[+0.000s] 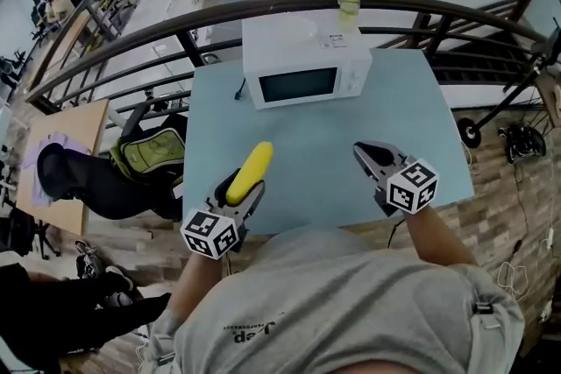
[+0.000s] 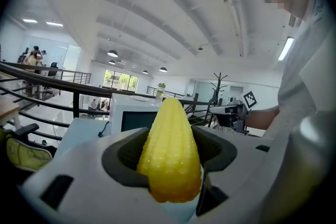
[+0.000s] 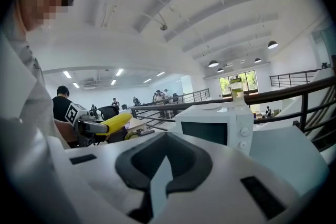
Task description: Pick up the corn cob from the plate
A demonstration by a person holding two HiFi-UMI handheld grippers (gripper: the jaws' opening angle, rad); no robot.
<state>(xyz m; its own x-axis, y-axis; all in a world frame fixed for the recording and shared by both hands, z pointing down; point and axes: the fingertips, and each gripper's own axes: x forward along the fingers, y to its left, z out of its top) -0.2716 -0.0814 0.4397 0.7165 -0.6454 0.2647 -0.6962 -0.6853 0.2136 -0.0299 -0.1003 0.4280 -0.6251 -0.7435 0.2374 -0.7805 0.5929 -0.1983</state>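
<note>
The yellow corn cob is clamped between the jaws of my left gripper, its pointed end aimed away from me over the light blue table. In the left gripper view the cob fills the gap between the dark pads and sticks out past them. My right gripper hovers over the table's near right part, jaws together with nothing in them; in its own view the right gripper shows its pads meeting. No plate shows in any view.
A white microwave stands at the table's far side with a bottle on top. A dark curved railing runs behind it. A black and green backpack lies left of the table.
</note>
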